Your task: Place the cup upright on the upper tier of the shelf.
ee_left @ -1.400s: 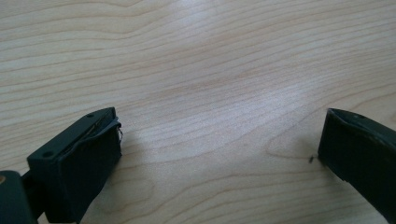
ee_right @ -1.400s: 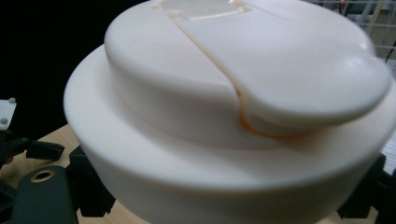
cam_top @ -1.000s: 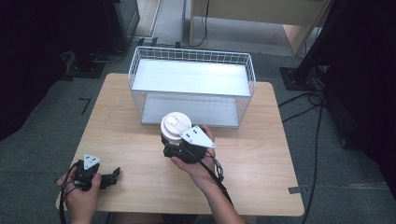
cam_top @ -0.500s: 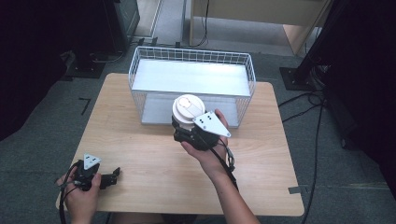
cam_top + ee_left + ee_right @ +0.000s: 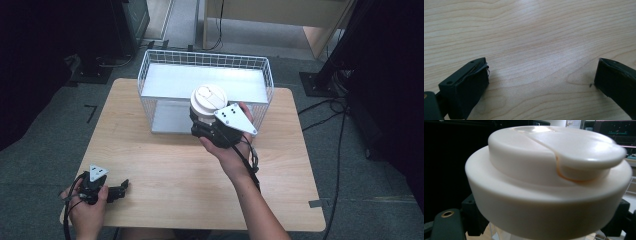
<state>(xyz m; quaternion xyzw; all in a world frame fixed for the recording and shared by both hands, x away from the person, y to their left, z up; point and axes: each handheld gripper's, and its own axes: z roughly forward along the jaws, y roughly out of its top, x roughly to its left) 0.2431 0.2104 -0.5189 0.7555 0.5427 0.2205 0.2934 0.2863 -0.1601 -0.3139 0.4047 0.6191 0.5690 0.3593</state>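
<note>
Resting on the wooden table (image 5: 165,165) at its near left corner, the left gripper (image 5: 116,189) keeps its jaws wide apart around bare wood. Farther in, the right gripper (image 5: 202,125) is clamped on a clear container with a cream flip-top lid (image 5: 208,100), held upright in the air at the near wall of the white wire basket (image 5: 150,75), whose tray lies open beyond.

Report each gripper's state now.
Left gripper: open, holding nothing.
Right gripper: shut on the white-lidded container.
</note>
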